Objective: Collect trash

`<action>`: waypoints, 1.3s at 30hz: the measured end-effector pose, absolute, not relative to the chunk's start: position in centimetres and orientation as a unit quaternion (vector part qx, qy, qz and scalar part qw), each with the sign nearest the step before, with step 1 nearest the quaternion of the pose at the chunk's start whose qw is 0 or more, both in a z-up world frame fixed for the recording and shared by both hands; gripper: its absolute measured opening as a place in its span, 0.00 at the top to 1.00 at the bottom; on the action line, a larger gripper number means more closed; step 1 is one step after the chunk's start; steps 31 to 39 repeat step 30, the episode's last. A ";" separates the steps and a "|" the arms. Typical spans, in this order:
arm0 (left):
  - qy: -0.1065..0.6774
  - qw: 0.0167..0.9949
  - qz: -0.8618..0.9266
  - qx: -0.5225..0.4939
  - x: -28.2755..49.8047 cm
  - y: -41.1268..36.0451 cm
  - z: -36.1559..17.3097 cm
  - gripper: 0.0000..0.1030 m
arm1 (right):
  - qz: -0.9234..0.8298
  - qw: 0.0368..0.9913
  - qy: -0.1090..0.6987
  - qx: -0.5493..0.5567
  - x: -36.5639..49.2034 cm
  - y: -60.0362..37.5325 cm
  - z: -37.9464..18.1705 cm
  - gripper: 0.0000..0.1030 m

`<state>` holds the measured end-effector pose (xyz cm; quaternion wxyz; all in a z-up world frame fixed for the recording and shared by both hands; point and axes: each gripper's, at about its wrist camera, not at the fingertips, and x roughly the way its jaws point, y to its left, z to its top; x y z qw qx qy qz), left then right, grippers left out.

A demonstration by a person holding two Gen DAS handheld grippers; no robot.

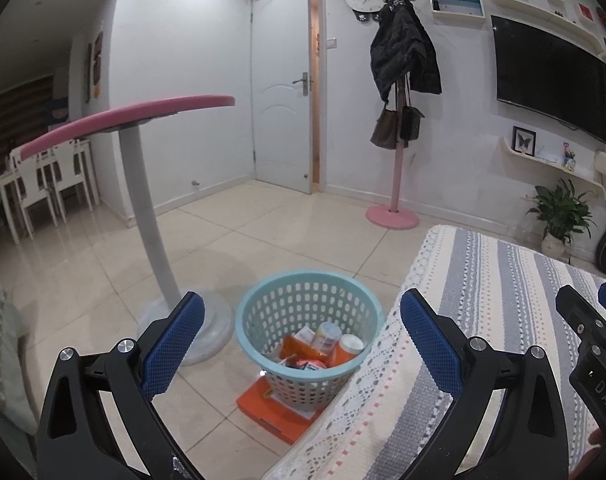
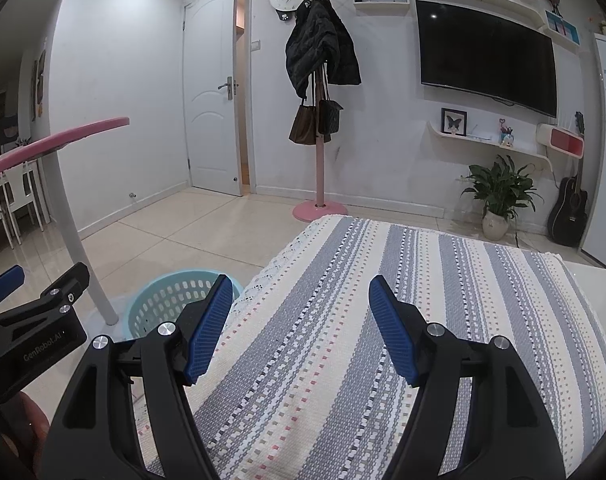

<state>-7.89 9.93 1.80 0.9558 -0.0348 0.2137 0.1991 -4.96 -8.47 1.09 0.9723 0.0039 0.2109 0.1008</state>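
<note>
Your left tongs (image 1: 301, 344) are spread apart, empty, above the pale blue basket (image 1: 259, 308) on the floor, which holds orange packets (image 1: 299, 350) and small bottles (image 1: 349, 346). The basket stands just beside the striped-cloth counter (image 2: 383, 360). Your right tongs (image 2: 299, 328), also apart, hover over that cloth.

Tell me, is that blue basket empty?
No. The basket stands upright on the floor, with bottles and packets in its bottom.
</note>
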 end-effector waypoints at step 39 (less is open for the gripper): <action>0.226 0.952 0.203 -0.031 -7.5 9.8 1.8 0.07 | 0.103 0.971 0.216 0.005 -4.8 -8.3 0.8 0.35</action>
